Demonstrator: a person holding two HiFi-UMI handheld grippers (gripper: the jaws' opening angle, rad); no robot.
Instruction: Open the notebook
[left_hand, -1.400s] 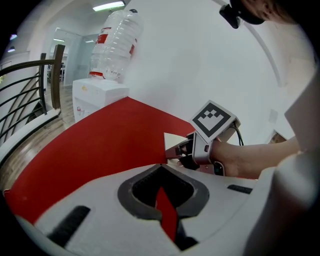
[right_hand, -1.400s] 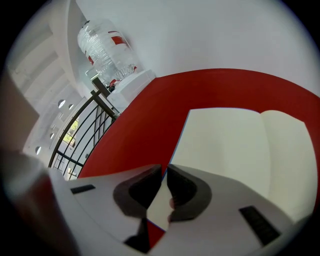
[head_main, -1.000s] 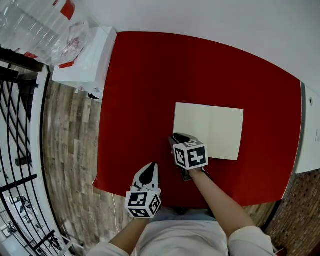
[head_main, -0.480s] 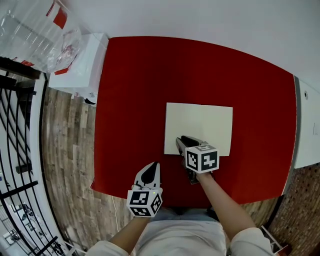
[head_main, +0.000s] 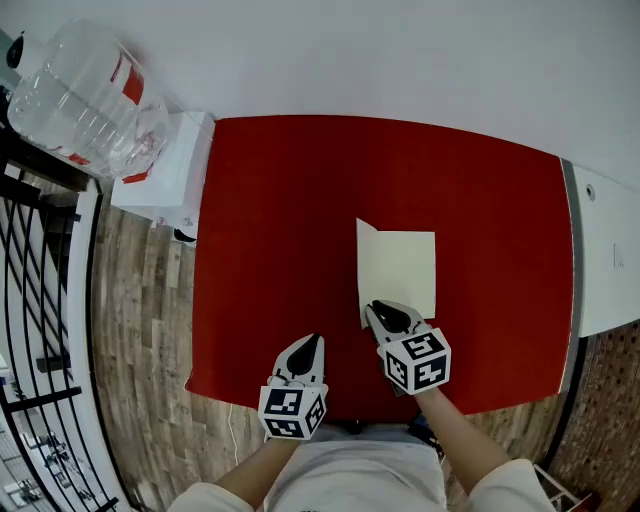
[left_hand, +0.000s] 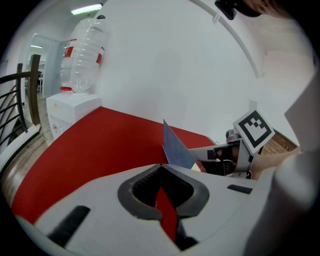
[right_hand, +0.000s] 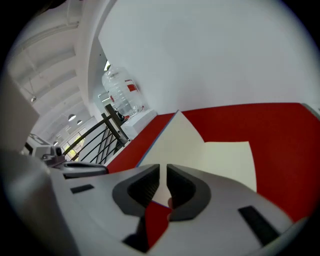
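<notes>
Cream-paged notebook (head_main: 402, 262), right of centre on red tabletop (head_main: 280, 220): cover (head_main: 360, 275) raised upright. Right gripper (head_main: 383, 312): jaws clamped on cover's near corner. Left gripper (head_main: 309, 346): jaws closed, empty, at front edge.

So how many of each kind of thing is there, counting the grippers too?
grippers: 2, the left gripper and the right gripper
notebook: 1
water bottle: 1
red table: 1
white box: 1
total: 6

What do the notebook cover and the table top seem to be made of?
The notebook cover: probably matte card or paper, a thin sheet held up by the right gripper. The table top: smooth, evenly red, perhaps laminate or painted board.
</notes>
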